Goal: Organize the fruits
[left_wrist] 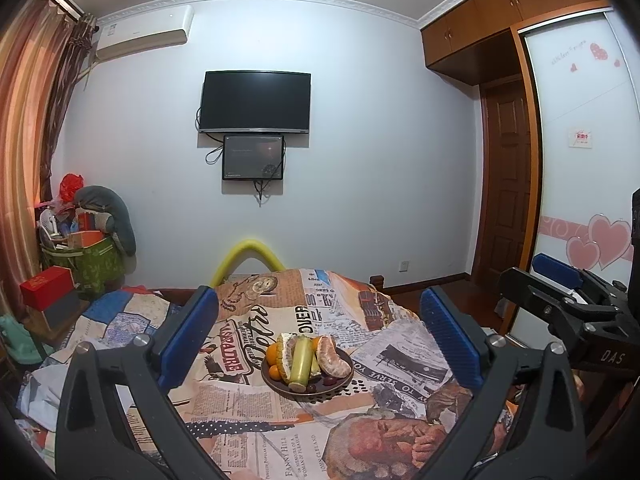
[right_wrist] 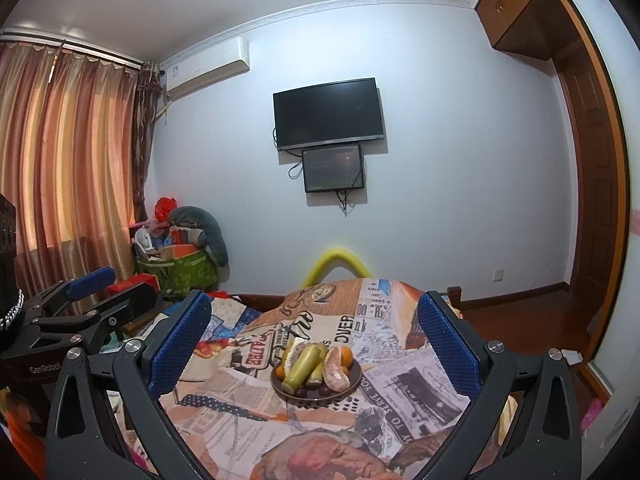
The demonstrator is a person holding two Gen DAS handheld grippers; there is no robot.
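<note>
A dark brown plate [left_wrist: 347, 381] [right_wrist: 356, 382] rests on the newspaper-print bed cover. On it lie a peeled orange [left_wrist: 332, 360] [right_wrist: 335, 374], a pale green stick-shaped fruit [left_wrist: 302, 364] [right_wrist: 302, 366], a pomelo wedge [left_wrist: 286, 346], small oranges [left_wrist: 273, 356] and dark red berries [left_wrist: 329, 381]. My left gripper [left_wrist: 317, 296] is open, back from the plate, with nothing between its blue pads [left_wrist: 188, 336]. My right gripper [right_wrist: 314, 300] stands open too, also short of the plate and empty. Each gripper shows at the edge of the other's view: the right gripper [left_wrist: 536, 276] and the left gripper [right_wrist: 120, 288], side by side.
The bed cover [left_wrist: 248, 412] spreads under both grippers. A yellow foam tube [left_wrist: 250, 254] arches at the bed's far end. A green basket of clutter [left_wrist: 96, 260] and a red box [left_wrist: 46, 288] stand at far left, with curtains beside them. A wardrobe [left_wrist: 580, 160] and door are right.
</note>
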